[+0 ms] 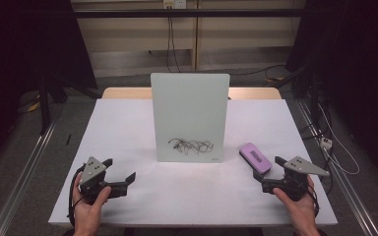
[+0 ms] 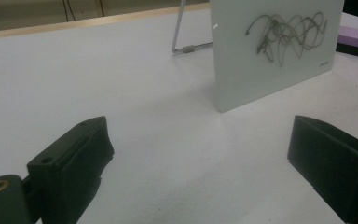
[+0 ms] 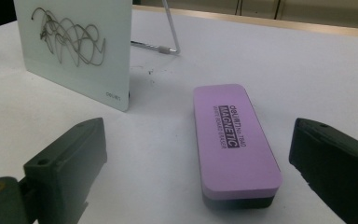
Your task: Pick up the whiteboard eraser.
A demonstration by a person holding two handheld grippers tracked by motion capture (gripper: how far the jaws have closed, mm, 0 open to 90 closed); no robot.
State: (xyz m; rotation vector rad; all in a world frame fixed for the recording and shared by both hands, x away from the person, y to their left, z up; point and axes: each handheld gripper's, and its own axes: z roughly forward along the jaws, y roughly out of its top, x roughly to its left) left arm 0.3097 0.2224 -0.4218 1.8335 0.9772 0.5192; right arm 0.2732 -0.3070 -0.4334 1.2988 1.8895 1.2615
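The purple eraser (image 3: 230, 140) carries black print along its top face: a small line that looks like "deli" followed by "No." and a number too small to make out, then the word "MAGNETIC" in pale letters on a dark bar, and under it a finer line, seemingly "WHITE BOARD ERASER". The standing whiteboard (image 3: 74, 51) has a tiny grey brand mark in its lower corner, apparently "deli". The scribble (image 3: 67, 35) on it spells nothing.
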